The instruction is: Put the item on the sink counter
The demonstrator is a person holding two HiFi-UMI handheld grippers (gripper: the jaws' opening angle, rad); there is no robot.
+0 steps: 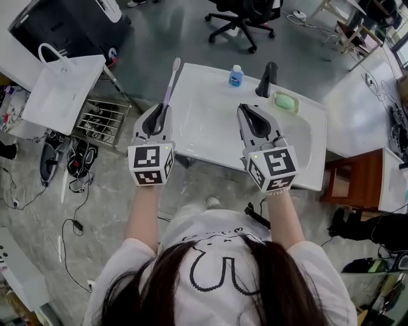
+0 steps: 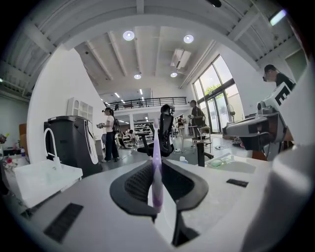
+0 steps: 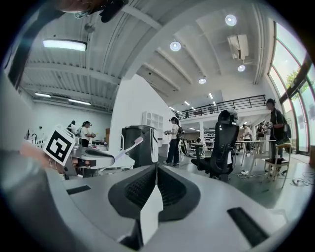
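A long lilac-and-white toothbrush (image 1: 170,79) points forward over the left end of the white sink counter (image 1: 197,95). My left gripper (image 1: 159,113) is shut on its handle; in the left gripper view the toothbrush (image 2: 156,162) stands upright between the dark pads of the left gripper (image 2: 157,194). My right gripper (image 1: 247,109) hovers over the basin with its jaws together and nothing between them. In the right gripper view the right gripper (image 3: 156,179) is shut, and the toothbrush (image 3: 129,146) shows at the left.
On the counter's far edge stand a small blue bottle (image 1: 236,76), a black faucet (image 1: 268,78) and a green soap (image 1: 286,102). A white bag (image 1: 64,89) and a shoe rack (image 1: 99,121) sit left of the counter. A wooden cabinet (image 1: 350,181) is at the right, an office chair (image 1: 245,19) behind.
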